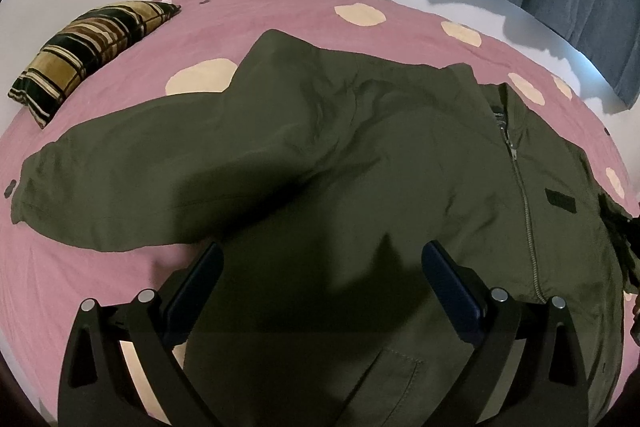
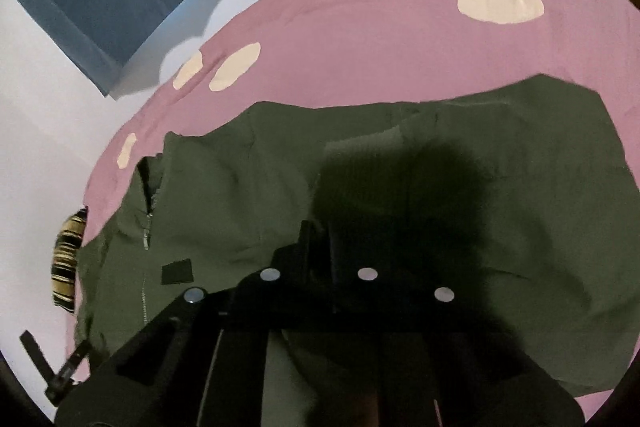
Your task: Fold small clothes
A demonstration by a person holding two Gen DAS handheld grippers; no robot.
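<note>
Olive-green zip-front fabric jacket (image 1: 380,155) spread flat across middle of pink bedsheet with cream spots (image 1: 280,11), one sleeve stretched toward left edge. Left gripper (image 1: 322,267) held above jacket's lower front, jaws wide apart, gripping nothing. Right gripper (image 2: 318,239) jaws closed together over jacket; cloth between them: cannot tell. Striped black-and-gold velvet cushion (image 1: 88,51) near far left corner.
</note>
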